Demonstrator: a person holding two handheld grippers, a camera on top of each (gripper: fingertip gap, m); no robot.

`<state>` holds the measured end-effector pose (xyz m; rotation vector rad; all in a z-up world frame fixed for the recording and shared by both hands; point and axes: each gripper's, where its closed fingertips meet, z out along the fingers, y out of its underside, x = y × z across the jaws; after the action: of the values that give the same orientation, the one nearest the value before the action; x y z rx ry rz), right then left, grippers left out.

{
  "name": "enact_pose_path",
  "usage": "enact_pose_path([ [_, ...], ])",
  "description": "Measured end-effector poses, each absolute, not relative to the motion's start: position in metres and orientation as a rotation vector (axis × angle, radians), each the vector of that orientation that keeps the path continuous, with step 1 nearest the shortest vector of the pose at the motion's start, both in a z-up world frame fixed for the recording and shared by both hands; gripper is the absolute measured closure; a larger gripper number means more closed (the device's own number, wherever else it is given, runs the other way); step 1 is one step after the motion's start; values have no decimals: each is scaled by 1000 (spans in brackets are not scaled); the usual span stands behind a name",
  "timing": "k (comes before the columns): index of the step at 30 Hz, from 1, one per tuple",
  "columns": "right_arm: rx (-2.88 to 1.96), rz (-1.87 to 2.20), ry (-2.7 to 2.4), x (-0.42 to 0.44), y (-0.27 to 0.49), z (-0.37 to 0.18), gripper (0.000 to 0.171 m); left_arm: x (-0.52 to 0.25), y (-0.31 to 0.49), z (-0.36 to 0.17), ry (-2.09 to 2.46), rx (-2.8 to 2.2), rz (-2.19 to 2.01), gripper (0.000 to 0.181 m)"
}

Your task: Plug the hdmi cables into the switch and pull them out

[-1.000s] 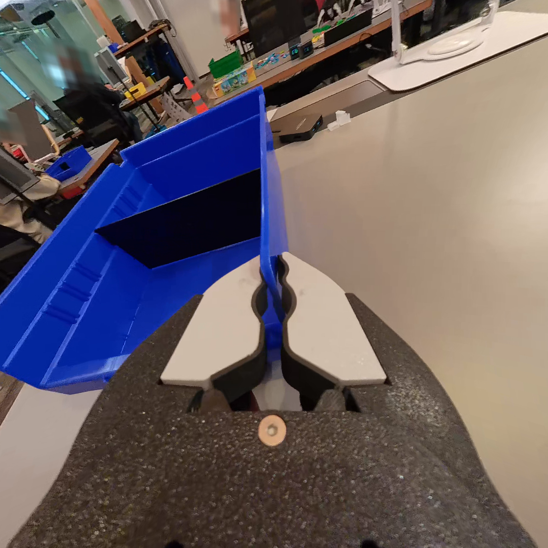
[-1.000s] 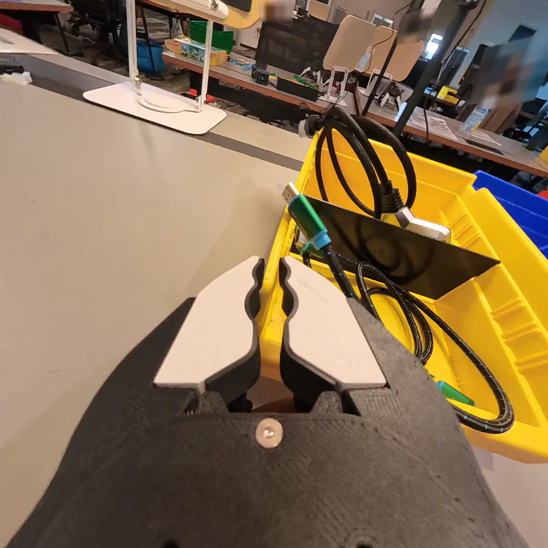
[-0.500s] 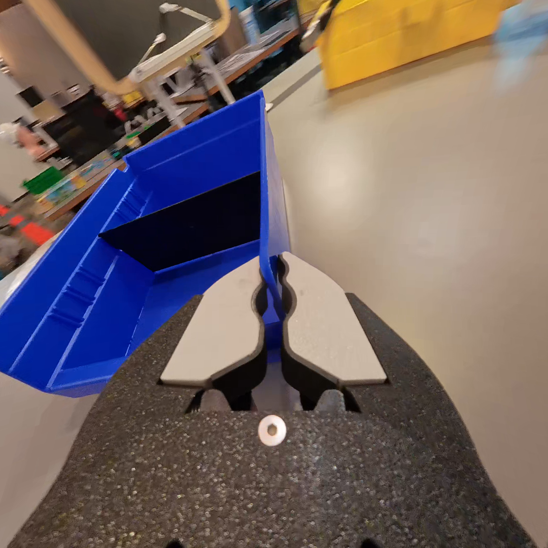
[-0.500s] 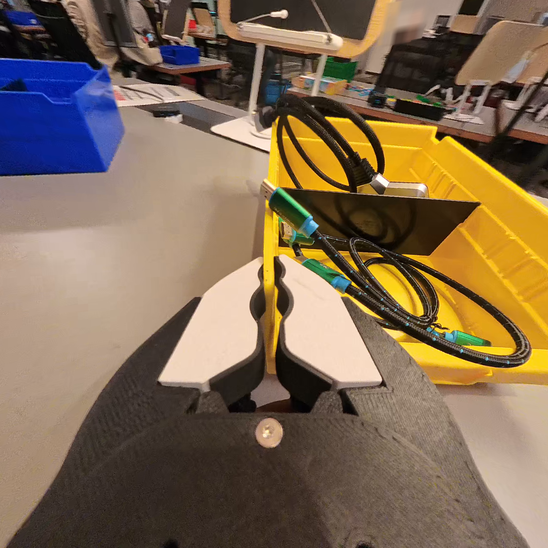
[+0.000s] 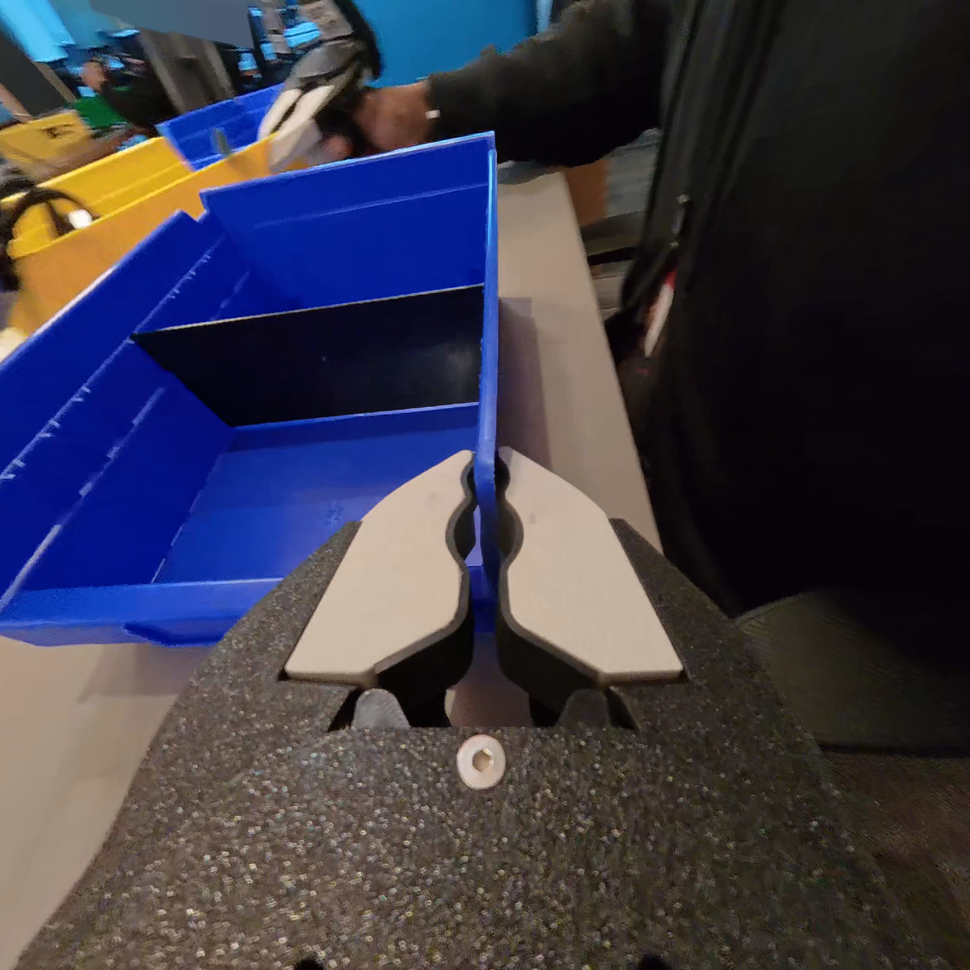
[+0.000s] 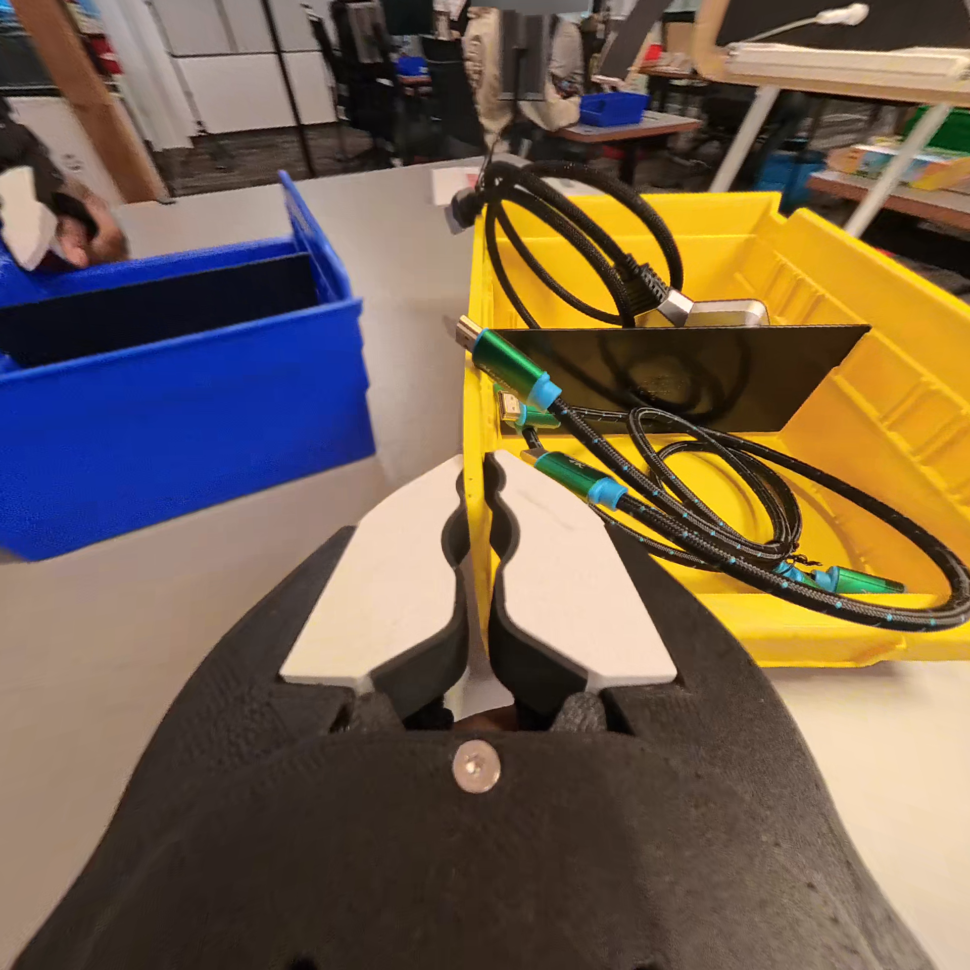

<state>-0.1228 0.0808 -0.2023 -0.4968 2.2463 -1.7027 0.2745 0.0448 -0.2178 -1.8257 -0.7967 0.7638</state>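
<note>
left gripper [image 5: 485,462] is clamping the blue bin [image 5: 336,246] side wall | right gripper [image 6: 475,464] is pinching the yellow bin [image 6: 840,336] left wall | HDMI cables [image 6: 698,504] are lying inside, switch [image 6: 727,313] behind black divider [image 6: 656,378] | bare table [image 6: 414,336] is separating the bins

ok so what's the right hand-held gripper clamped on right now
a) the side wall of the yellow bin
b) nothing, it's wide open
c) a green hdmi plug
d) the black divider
a: in the right wrist view the right hand-held gripper is closed on the side wall of the yellow bin, with the green hdmi plug lying free just inside the bin beside one finger.
</note>
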Motion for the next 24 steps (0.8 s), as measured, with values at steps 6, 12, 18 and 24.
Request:
enact_pose_path([
  [6, -695, -1586, 2099, -89, 51, -203, 168, 262, 83, -218, -675, -1847, 647, 178],
  [12, -799, -1465, 2005, -51, 6, -204, 167, 240, 117, -217, -682, -1844, 677, 178],
  [18, -922, -1317, 1976, -15, -25, -205, 165, 220, 141, -217, -705, -1833, 736, 178],
  [24, -981, -1347, 1973, -9, -14, -162, 142, 224, 132, -183, -697, -1656, 809, 158],
])
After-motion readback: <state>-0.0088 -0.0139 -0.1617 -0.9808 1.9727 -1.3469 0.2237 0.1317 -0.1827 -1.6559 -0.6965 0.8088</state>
